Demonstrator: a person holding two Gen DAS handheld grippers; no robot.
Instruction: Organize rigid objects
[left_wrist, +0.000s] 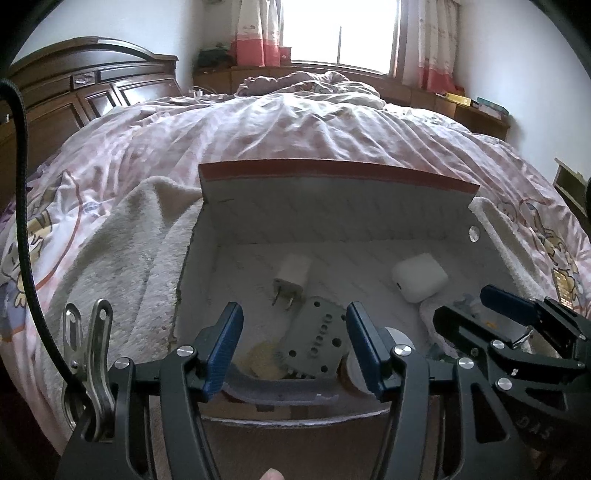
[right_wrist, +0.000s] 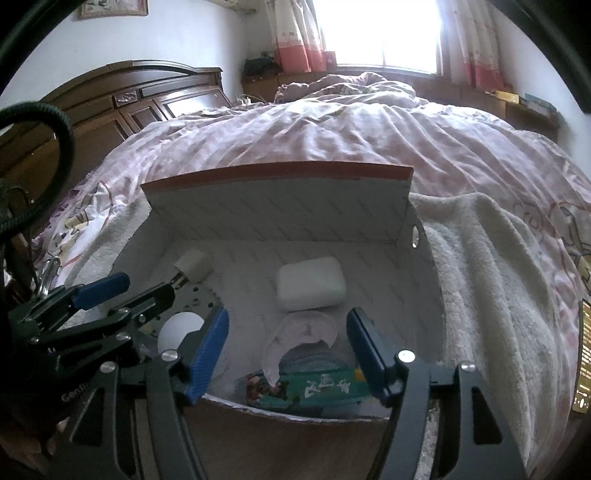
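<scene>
Now, setting: an open cardboard box (left_wrist: 332, 206) sits on a white towel (left_wrist: 140, 236) on a bed, its far flap standing up.
Left gripper (left_wrist: 293, 347): jaws wide apart, holding nothing, poised over the box's near edge.
Right gripper (right_wrist: 288, 354): also spread open and empty, over the near right part of the box.
Things in the box: a white charger plug (left_wrist: 291, 280) at the far left, a white earbud case (left_wrist: 419, 277) at the far right, a grey plate with holes (left_wrist: 317, 343) near the middle.
Step in hand: probably choosing the next item to pick or straighten; that is a judgement.
Doing it well: come straight down, centre the jaws on the item's short sides, and keep clear of the box wall and the other gripper.
Only the left view shows: the plate's full outline, a yellowish piece beside it, and a steel clip (left_wrist: 88, 332) outside the box.
Only the right view shows: a green printed packet (right_wrist: 317, 391) and torn white wrapping (right_wrist: 299, 336) at the near edge.
</scene>
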